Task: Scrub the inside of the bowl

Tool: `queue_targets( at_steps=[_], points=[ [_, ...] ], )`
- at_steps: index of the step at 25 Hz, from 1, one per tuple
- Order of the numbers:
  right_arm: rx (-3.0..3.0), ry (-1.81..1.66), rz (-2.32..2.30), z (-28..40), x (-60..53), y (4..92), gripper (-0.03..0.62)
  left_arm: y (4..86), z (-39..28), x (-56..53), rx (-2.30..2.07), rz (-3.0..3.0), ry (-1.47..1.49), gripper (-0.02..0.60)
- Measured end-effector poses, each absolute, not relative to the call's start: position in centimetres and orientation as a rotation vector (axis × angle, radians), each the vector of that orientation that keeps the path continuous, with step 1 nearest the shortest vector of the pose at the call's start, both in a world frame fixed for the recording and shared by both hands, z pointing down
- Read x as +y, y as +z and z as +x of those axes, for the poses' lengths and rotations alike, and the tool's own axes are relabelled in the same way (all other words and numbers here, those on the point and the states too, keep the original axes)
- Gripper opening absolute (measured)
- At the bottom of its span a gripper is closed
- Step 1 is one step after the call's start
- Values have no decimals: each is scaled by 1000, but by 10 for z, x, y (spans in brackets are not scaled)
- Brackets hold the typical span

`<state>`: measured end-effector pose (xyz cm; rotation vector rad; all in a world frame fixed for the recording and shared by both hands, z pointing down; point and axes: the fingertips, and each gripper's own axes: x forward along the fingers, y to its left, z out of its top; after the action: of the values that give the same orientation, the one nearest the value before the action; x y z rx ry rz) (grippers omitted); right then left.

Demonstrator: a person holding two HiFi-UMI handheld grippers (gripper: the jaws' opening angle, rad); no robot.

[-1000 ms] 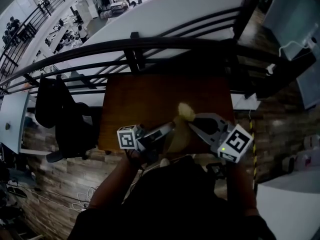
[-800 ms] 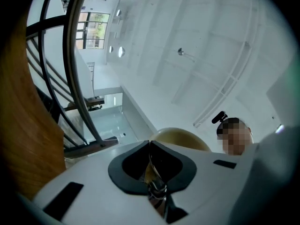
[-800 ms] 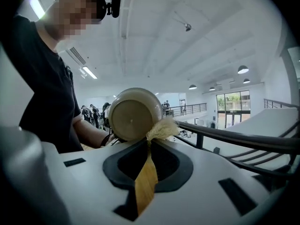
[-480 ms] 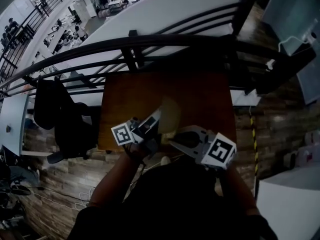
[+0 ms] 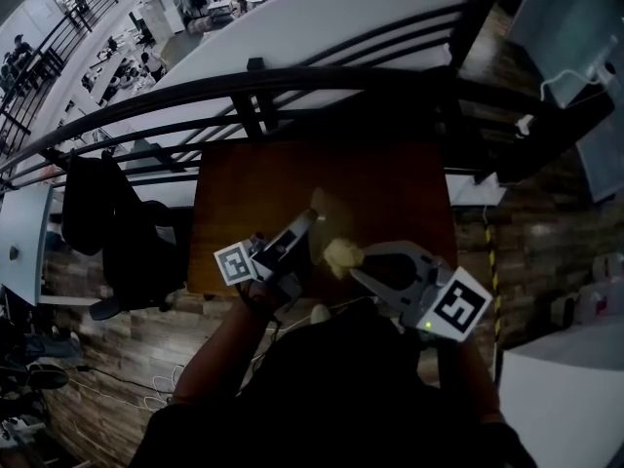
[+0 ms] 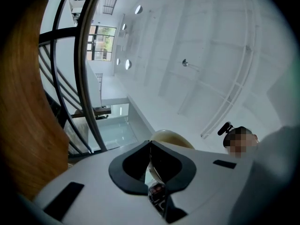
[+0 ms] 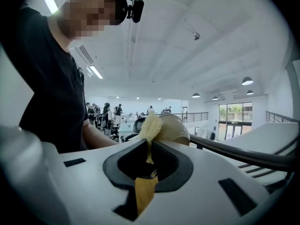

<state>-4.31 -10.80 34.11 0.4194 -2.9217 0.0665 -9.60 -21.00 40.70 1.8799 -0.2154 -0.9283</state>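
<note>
A cream bowl (image 5: pixel 324 224) is held up on edge over the brown table (image 5: pixel 390 193). My left gripper (image 5: pixel 308 220) grips its rim, and its jaws are closing a little tighter. In the left gripper view the bowl (image 6: pixel 171 136) rises just beyond the left gripper (image 6: pixel 150 144). My right gripper (image 5: pixel 353 258) is shut on a yellow sponge (image 5: pixel 340 254), which sits beside the bowl's lower part. In the right gripper view the sponge (image 7: pixel 151 124) sticks out of the right gripper (image 7: pixel 150 142) and touches the bowl (image 7: pixel 174 128).
A black railing (image 5: pixel 292 91) runs along the table's far side. A black chair with a jacket (image 5: pixel 107 213) stands to the left. The floor around is brick-patterned. The person's arm and torso (image 7: pixel 51 78) fill the left of the right gripper view.
The right gripper carried the sponge from the bowl's far side down toward me and to the left. The left gripper shifted slightly left and tipped the bowl more upright.
</note>
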Motion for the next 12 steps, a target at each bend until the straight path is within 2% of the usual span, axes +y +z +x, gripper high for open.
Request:
queue_targets(
  at_steps=[6, 12],
  points=[
    [-2896, 77, 676, -13, -143, 333, 37, 398, -95, -200, -139, 1874, -963, 5],
    [-2899, 150, 638, -31, -140, 351, 37, 385, -94, -197, -112, 1855, -1010, 5]
  ],
)
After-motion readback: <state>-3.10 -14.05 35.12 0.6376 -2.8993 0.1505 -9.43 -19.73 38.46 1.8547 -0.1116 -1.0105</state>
